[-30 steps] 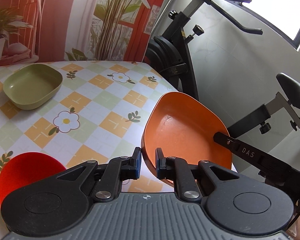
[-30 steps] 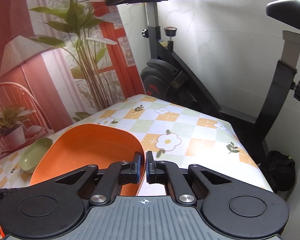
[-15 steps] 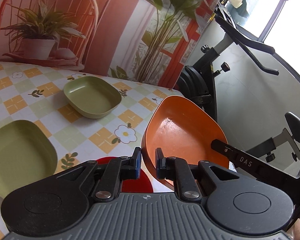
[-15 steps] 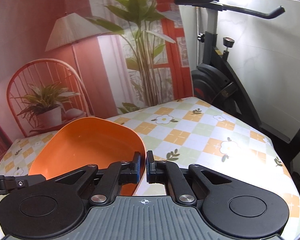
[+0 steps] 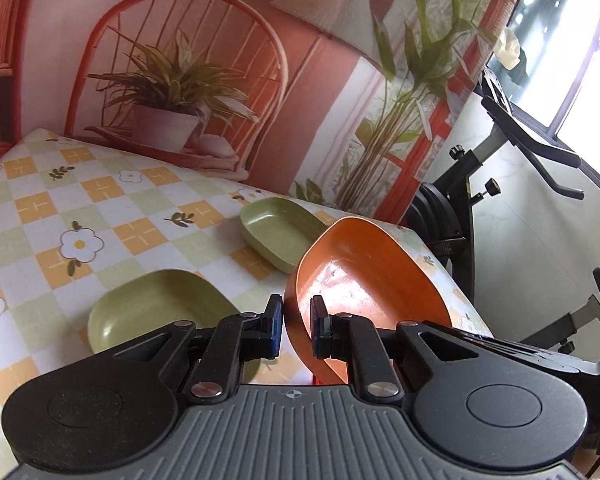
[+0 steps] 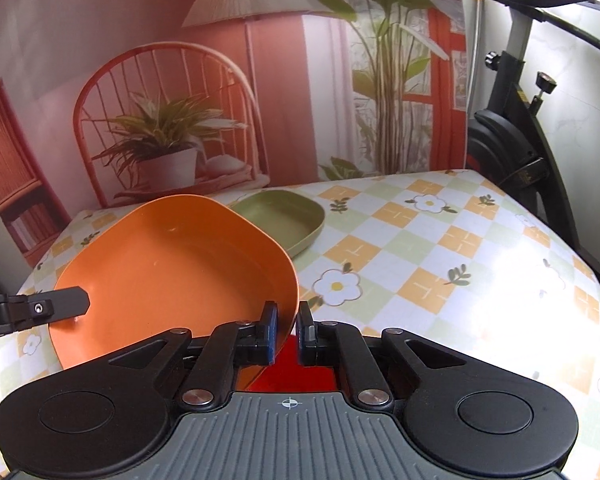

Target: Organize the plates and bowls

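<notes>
The table (image 6: pixel 440 248), under its flowered cloth, carries two green dishes and something red. The orange bowl (image 5: pixel 364 280) is off the table, hung between both grippers above the near edge. In the left wrist view it fills the 1 o'clock side of the fingers. In the right wrist view it spreads toward 10 o'clock.

The left gripper (image 5: pixel 296 326) pinches the bowl's near rim between its fingers. The right gripper (image 6: pixel 287 330) nips the opposite rim, fingers drawn close on the thin wall. The bowl is a rounded rectangle, tipped so its hollow faces up and toward the left camera, with its long axis running roughly from one gripper to the other.

The step in hand looks like carrying the bowl to a stack. To do it well, keep both hands the same distance apart, so neither rim slips out, and level the bowl before lowering.

The nearer green dish (image 5: pixel 156 308) sits at 10 o'clock of the left fingers; the farther green dish (image 5: pixel 280 232) lies at 12 o'clock, just behind the orange rim. The red piece (image 6: pixel 288 372) shows only as a sliver beneath the right fingers.
</notes>
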Available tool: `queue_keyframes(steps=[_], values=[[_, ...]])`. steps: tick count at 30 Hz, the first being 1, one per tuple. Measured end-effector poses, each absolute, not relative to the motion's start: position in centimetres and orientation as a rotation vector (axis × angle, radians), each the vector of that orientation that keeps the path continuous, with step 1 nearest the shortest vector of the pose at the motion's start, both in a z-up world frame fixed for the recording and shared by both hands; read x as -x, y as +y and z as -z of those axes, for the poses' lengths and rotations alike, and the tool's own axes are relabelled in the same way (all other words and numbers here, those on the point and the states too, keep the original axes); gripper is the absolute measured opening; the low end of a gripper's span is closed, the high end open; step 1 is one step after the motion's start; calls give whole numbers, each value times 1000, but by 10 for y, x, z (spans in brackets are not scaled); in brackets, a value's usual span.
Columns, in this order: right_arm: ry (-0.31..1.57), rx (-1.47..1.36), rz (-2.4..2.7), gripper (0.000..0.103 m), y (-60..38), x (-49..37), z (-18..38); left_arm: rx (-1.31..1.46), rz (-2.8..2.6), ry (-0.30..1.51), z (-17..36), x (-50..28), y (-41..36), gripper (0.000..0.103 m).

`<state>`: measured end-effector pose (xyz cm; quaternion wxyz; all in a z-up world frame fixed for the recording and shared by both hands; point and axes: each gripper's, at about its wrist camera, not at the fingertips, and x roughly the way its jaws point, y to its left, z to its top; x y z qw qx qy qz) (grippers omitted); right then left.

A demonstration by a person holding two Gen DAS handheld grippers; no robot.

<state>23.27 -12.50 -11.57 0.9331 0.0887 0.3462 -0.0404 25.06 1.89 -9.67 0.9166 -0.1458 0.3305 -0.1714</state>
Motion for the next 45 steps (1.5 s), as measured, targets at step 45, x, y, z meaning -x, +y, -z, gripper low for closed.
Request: queue_keyframes(steps=[45], values=[[898, -165, -36, 10, -14, -300, 176, 153, 230, 865, 140, -308, 120, 15]])
